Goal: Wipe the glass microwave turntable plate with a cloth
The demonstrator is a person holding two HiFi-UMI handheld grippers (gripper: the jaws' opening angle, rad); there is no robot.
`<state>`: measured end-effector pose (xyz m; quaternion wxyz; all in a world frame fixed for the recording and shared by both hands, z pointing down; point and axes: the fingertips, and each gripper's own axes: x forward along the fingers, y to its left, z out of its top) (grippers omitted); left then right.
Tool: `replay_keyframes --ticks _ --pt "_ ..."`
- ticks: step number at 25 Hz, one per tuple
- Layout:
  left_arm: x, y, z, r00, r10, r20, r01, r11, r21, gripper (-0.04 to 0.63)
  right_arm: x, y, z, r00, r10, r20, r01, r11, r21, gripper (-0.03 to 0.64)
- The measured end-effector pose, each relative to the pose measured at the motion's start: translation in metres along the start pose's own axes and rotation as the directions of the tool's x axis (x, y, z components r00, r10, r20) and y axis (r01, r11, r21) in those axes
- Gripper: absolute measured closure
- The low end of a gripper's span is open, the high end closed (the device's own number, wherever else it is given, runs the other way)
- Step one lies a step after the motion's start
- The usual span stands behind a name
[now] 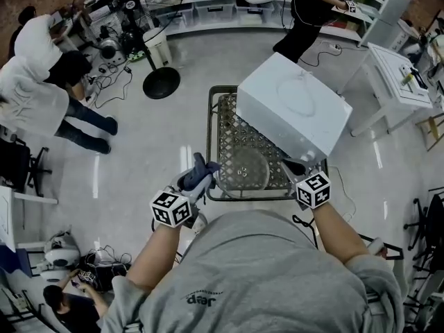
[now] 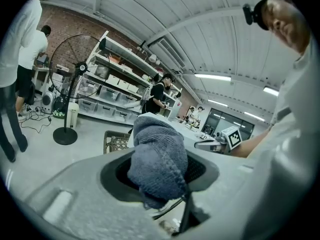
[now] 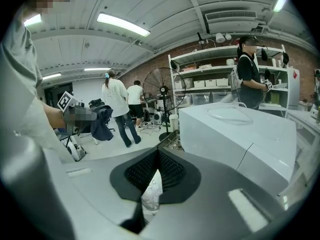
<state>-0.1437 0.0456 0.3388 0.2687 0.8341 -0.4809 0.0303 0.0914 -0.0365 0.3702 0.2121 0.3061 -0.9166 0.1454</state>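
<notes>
- The left gripper [image 1: 202, 172] has its jaws clamped on a bunched blue-grey knitted cloth [image 2: 157, 159], held just beside the left edge of the plate.
- The round clear glass microwave turntable plate [image 1: 243, 170] lies flat on the dark metal lattice table [image 1: 239, 127], in front of the boxy white microwave [image 1: 295, 106].
- The right gripper [image 3: 156, 156] hovers near the plate's right edge, jaws together at the tips (a glassy surface shows through the gap behind them).
</notes>
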Motion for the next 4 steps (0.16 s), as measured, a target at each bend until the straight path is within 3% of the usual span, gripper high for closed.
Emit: replay_keyframes --ticks 4 --pt "-0.0031 -0.0003 0.0008 1.000 0.001 0.002 -0.001 1.000 0.002 0.403 0.0001 0.0022 0.0034 1.000 0.002 0.003 -0.002 1.000 -0.003 0.609"
